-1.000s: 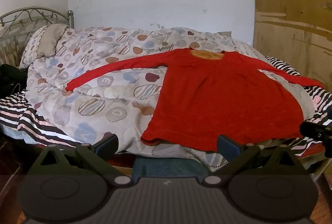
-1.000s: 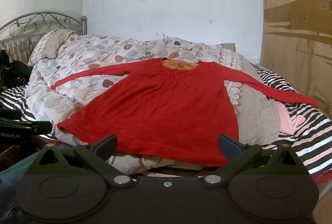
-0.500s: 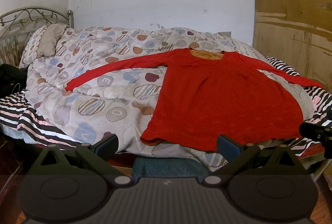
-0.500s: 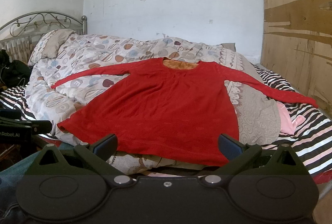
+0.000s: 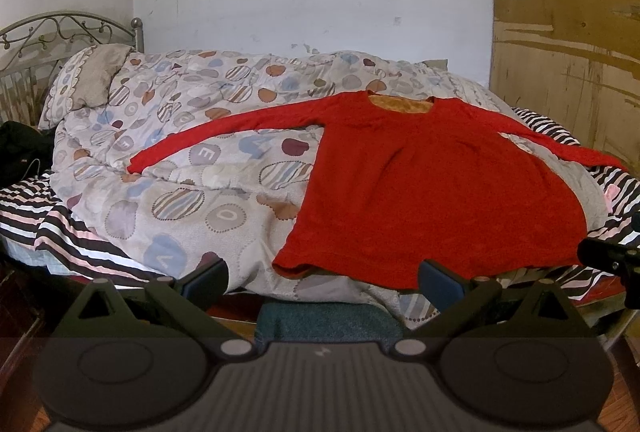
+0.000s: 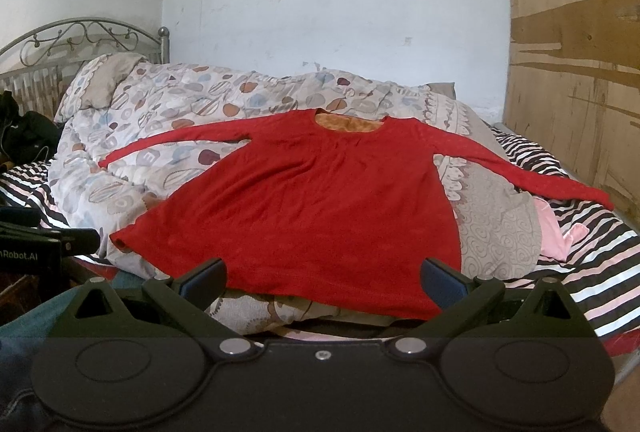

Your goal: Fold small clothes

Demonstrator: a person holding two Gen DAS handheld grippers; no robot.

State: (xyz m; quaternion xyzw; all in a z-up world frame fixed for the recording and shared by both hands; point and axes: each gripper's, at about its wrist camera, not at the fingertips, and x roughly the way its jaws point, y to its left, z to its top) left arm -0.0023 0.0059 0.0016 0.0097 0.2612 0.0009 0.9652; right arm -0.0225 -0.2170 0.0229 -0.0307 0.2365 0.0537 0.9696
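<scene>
Readable text: a cut-off brand on one hand-held gripper, single letters on the quilt.

In the right wrist view, white lettering "nRobot.AI", cropped by the frame edge, stands on the black body of the left hand-held gripper [image 6: 48, 244]. The quilt [image 5: 168, 167] carries single letters inside its round patches: in the left wrist view an "E" [image 5: 206, 153], an "O" [image 5: 225, 214] and a "V" [image 5: 164, 260] can be read. Other patches seem to hold letters too, but too small to tell.
</scene>
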